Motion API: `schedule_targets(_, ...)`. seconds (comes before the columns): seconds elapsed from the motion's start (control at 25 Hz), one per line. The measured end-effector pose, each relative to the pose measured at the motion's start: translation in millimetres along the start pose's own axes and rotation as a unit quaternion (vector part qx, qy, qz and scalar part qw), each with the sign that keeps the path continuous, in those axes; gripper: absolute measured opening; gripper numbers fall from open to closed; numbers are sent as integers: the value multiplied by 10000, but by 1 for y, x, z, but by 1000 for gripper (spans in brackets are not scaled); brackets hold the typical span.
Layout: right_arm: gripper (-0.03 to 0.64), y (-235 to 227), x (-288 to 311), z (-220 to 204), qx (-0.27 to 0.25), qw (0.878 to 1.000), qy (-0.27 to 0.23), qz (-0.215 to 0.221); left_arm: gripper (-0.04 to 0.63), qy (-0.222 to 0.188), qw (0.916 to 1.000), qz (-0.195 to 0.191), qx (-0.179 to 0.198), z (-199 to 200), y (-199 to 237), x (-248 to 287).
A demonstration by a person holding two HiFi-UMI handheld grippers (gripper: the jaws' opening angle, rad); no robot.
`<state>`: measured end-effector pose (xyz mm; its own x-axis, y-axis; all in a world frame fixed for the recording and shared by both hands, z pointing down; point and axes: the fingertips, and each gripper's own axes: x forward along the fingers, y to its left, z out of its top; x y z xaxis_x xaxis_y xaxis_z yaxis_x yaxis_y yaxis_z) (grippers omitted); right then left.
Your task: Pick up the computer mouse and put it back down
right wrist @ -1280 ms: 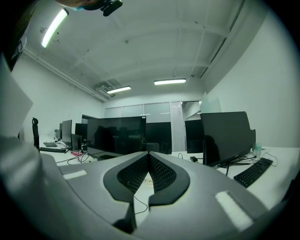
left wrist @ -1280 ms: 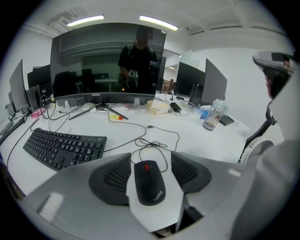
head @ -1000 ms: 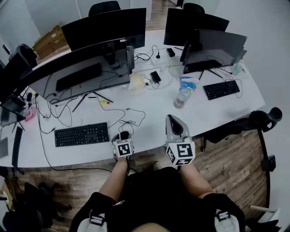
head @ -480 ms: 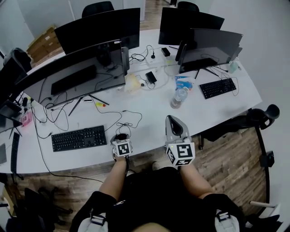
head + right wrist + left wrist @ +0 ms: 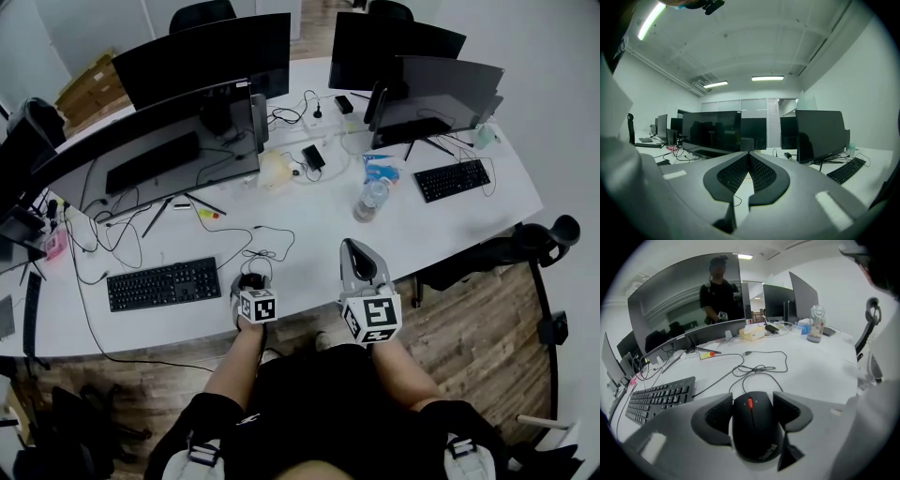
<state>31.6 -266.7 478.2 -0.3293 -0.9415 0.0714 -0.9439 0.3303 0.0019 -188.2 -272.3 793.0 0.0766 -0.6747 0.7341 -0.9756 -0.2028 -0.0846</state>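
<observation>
My left hand-held gripper [image 5: 753,396] points down at the table [image 5: 309,220], and its jaws are opening around the black computer mouse [image 5: 754,430]. The mouse sits flat on the table between the two pads, near the front edge and just right of the black keyboard [image 5: 164,283]. Its cable [image 5: 759,367] loops away towards the middle of the table. My right hand-held gripper [image 5: 748,154] hangs level over the front edge further right, jaws closed together with nothing between them. A water bottle [image 5: 370,200] stands beyond it towards the table's back edge.
</observation>
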Motion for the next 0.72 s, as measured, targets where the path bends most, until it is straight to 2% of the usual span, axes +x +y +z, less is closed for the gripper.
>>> schedule_targets(0.16, -2, 0, -4, 2, 4, 10000, -42, 25, 311, 40, 9997, -32, -226, -1, 7, -5)
schedule_targets(0.44, -2, 5, -7, 3, 39, 9999, -87, 119, 301, -286, 9992, 121, -270, 13, 19, -24)
schedule_targets(0.72, -2, 16, -2, 7, 58, 9994, -148, 295, 301, -946, 9944, 235, -417, 44, 31, -56)
